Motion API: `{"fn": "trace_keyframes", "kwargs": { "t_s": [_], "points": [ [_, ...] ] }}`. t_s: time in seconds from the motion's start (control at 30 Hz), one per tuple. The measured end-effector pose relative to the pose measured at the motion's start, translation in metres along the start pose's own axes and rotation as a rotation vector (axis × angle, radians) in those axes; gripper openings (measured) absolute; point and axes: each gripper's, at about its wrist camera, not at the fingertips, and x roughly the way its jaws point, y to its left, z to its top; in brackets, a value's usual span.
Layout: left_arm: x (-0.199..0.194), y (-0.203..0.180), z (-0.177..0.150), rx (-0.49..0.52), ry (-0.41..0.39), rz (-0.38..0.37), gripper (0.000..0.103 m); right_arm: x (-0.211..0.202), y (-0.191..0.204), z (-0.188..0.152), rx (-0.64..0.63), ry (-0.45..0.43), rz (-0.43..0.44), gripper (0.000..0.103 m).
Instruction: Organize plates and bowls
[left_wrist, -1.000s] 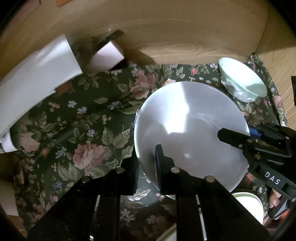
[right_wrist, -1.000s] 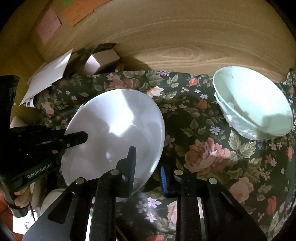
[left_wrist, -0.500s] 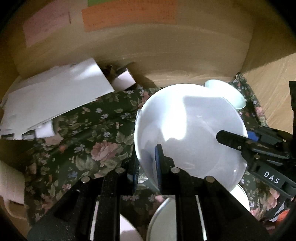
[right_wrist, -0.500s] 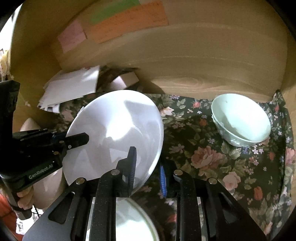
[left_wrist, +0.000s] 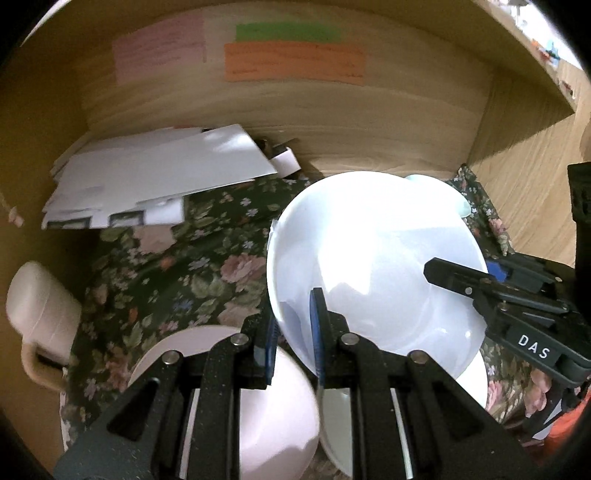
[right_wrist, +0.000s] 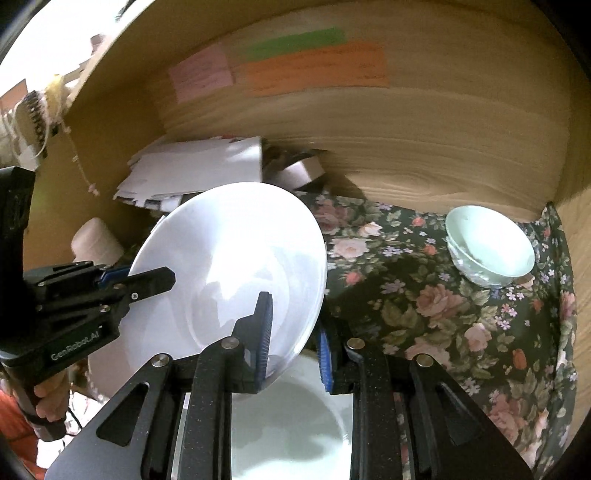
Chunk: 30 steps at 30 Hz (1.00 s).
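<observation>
You've got the white plate (left_wrist: 373, 266) pinched at 2 spots on its rim and lifted clear of the floral cloth (left_wrist: 177, 273) — so the job now is keeping both hands in step. Going left to right:

The left gripper (left_wrist: 295, 343) has its jaws clamped on the plate's near-left edge, blue pads on either face. Below it sit a pale pink dish (left_wrist: 258, 398) and a white one (left_wrist: 336, 417); those look like the stack you're clearing or heading for, I can't tell which.

The right gripper (right_wrist: 291, 332) is clamped on the opposite rim. Move both hands at the same rate, or the plate twists in the pads and could slip. Don't squeeze harder, just keep the spacing between the hands constant.

The plate is round, so no real long axis. Its face tilts up toward the cameras, the far rim higher than the gripped edges. Level it before setting down.

Further right, the mint bowl (right_wrist: 491, 247) sits upright on the cloth, well apart — give it room when you swing across.
</observation>
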Motion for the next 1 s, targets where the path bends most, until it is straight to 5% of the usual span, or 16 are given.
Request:
{"fn": "trace_keyframes", "kwargs": {
  "t_s": [0.47, 1.0],
  "points": [
    [-0.040, 0.050, -0.045, -0.077, -0.018, 0.044, 0.016, 0.009, 0.054, -0.016, -0.046, 0.014, 0.080, 0.020],
    [-0.040, 0.093, -0.081, -0.154, 0.028, 0.059, 0.016, 0.042, 0.094, -0.031, -0.080, 0.098, 0.144, 0.020]
  ]
}}
